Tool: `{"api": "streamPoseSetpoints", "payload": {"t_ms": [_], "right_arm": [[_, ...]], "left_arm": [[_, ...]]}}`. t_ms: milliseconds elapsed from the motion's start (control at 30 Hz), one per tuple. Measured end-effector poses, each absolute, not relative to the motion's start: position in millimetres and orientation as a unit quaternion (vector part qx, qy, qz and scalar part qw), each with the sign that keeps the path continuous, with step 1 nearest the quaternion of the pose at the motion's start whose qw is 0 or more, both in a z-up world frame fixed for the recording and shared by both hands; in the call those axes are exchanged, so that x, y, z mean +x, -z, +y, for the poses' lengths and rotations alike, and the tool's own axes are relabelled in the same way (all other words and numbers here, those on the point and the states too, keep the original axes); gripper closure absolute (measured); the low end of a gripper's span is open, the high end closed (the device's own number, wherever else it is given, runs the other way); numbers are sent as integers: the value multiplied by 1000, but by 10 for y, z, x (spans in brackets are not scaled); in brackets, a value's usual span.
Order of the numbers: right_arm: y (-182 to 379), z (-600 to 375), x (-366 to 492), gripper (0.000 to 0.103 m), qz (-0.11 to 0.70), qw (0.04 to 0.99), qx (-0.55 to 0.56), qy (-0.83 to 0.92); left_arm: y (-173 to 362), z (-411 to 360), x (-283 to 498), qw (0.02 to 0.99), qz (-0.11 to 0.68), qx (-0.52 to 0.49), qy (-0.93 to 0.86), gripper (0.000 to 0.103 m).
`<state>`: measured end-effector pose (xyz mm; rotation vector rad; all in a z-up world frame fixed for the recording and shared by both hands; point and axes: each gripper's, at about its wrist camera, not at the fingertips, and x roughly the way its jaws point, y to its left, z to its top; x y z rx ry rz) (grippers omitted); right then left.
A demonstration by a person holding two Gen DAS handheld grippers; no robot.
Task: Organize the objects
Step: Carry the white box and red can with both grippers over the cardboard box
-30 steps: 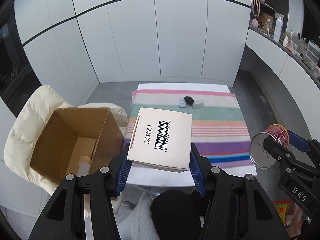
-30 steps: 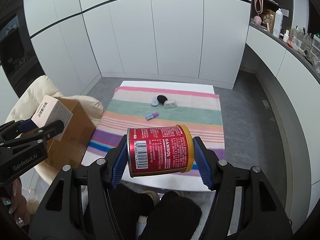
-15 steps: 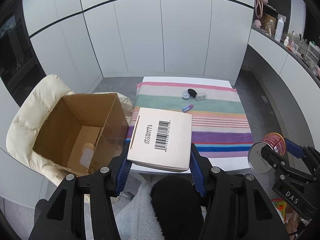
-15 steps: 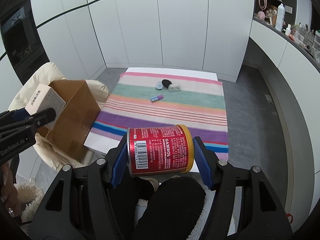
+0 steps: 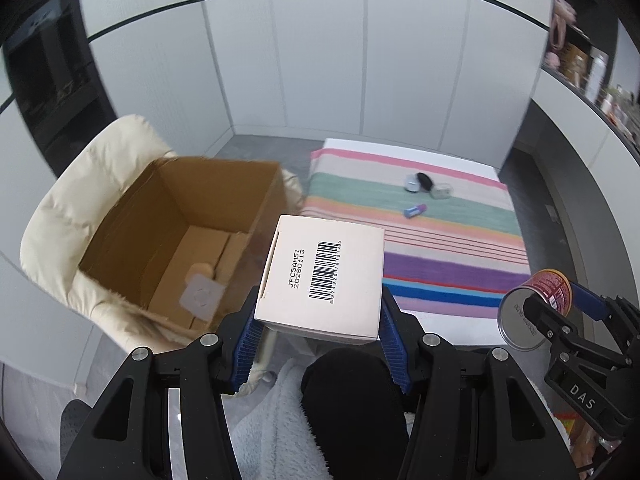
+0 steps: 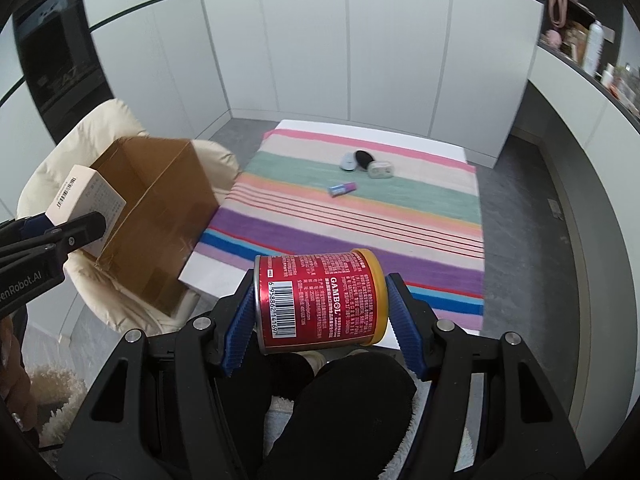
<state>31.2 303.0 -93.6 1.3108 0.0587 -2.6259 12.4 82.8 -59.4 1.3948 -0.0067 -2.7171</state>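
Note:
My left gripper (image 5: 320,312) is shut on a pale pink carton (image 5: 322,276) with a barcode, held in the air just right of an open cardboard box (image 5: 180,236). The box sits on a cream chair (image 5: 80,216) and holds a small pouch and a round beige item. My right gripper (image 6: 320,312) is shut on a red can (image 6: 320,300) with a yellow lid, held on its side over the near edge of the striped table. The can and right gripper also show in the left wrist view (image 5: 532,312). The carton shows in the right wrist view (image 6: 86,196).
A striped cloth (image 6: 360,216) covers the low white table. On it lie a small blue-pink tube (image 6: 342,188), a black oval item (image 6: 364,158) and two grey-white items (image 6: 380,169). White cabinets stand behind. A shelf with bottles (image 6: 592,44) runs along the right.
Both grippers have pulled back and up from the table and swung left. The cardboard box now lies nearer the middle of the left wrist view. Both holds are unchanged.

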Motion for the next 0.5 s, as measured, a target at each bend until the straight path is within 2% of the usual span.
{"api": "streamPoseSetpoints", "payload": {"t_ms": [500], "right_arm": [[1016, 1930, 214, 39, 85, 211, 438, 870]], "left_arm": [[696, -191, 353, 143, 55, 461, 874, 48]]}}
